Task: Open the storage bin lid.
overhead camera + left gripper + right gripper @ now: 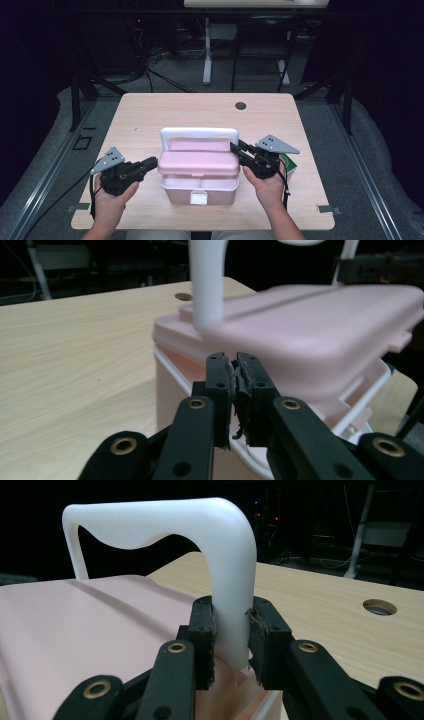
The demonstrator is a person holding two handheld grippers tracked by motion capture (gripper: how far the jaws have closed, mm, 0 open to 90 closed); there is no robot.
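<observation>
Pink plastic storage box [199, 175] sits near the table's [150, 107] front edge, centre, w/ its white handle [199, 133] stood upright. Lid [198, 162] is lifted a bit off the base, white tray rim showing underneath in the left gripper view, so prob. mid open or close, can't say which.

Right gripper [235, 149] at the box's 3 o'clock: jaws closed around the handle's right leg, pads pressing it from both sides near the foot. Looks like it's steadying or swinging the handle.

Left gripper [152, 161] at 9 o'clock, tip touching or just beside the lid's left end. Jaws pressed together, nothing between them but frayed pad material. Seems to be bracing the box so it won't slide.

White latch tab [198, 198] at the box's 6 o'clock, front face. Green object [291, 165] just beyond the right hand [267, 185], partly hidden. Cable hole [241, 105] toward the table's 12 o'clock.
</observation>
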